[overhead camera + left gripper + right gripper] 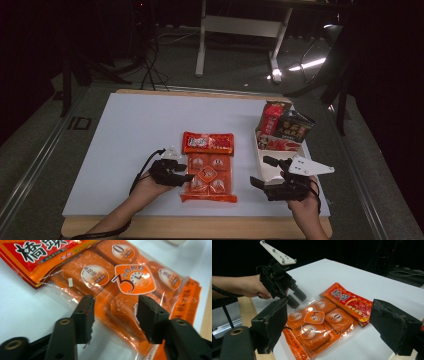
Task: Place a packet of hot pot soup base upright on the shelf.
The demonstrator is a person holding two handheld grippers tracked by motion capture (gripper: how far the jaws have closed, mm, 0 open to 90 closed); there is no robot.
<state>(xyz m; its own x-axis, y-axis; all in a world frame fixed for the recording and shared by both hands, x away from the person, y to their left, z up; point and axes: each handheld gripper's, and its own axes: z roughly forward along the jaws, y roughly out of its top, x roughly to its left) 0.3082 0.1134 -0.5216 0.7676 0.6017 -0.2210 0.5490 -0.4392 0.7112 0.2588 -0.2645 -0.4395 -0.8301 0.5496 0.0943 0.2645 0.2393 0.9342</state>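
Orange snack pack (208, 170) lies flat near the front middle of the white table (140, 135), its red printed header toward the far side and four wrapped orange blocks showing through the clear film below. The left gripper (187, 178) sits at the pack's near left edge, held by the person's left hand (150, 187). In the left gripper view its jaws stand apart, one over the clear margin of the film and the other over the front left block; whether they touch the film cannot be told, and nothing is clamped between them. The right gripper (263, 172) hovers to the right of the pack, just beside a white tray (260, 157) that holds several red and dark packets (285, 127). Its jaws are spread wide and hold nothing; in the right gripper view they frame the pack (322, 320) and the left gripper (296, 298) beyond it.
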